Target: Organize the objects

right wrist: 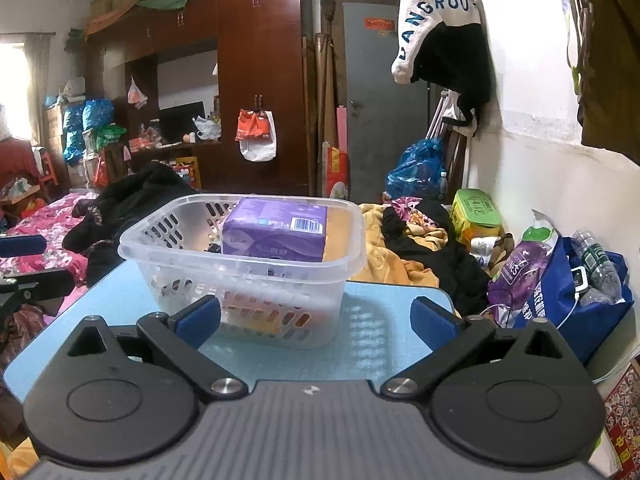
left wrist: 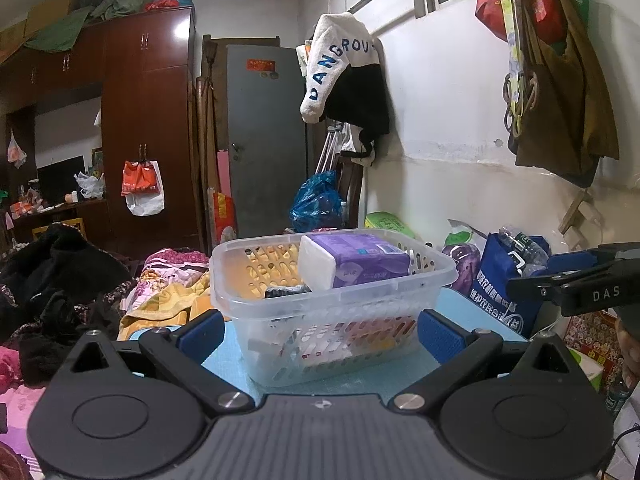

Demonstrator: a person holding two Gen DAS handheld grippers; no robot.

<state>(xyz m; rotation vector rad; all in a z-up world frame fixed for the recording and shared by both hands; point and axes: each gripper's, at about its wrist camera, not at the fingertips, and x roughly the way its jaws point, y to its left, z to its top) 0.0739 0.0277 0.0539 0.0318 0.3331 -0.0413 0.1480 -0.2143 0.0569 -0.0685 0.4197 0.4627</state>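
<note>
A clear plastic basket (left wrist: pixel 280 344) (right wrist: pixel 168 264) stands on a light blue table top (left wrist: pixel 360 380) (right wrist: pixel 372 344). A purple pack of tissues (left wrist: pixel 356 260) (right wrist: pixel 280 232) leans inside it on top of smaller items. My left gripper (left wrist: pixel 320 332) is open, its blue pads either side of the basket's near face, close to it. My right gripper (right wrist: pixel 316 318) is open too, just in front of the basket's near right corner, with nothing between its fingers. The right gripper's fingers (left wrist: pixel 568 284) show at the right edge of the left wrist view.
A blue shopping bag (right wrist: pixel 568 292) with water bottles and a purple packet (right wrist: pixel 520 264) stand right of the table by the white wall. A bed with floral bedding and dark clothes (right wrist: pixel 132 200) lies behind and left. A green-lidded box (right wrist: pixel 476 208) sits by the wall.
</note>
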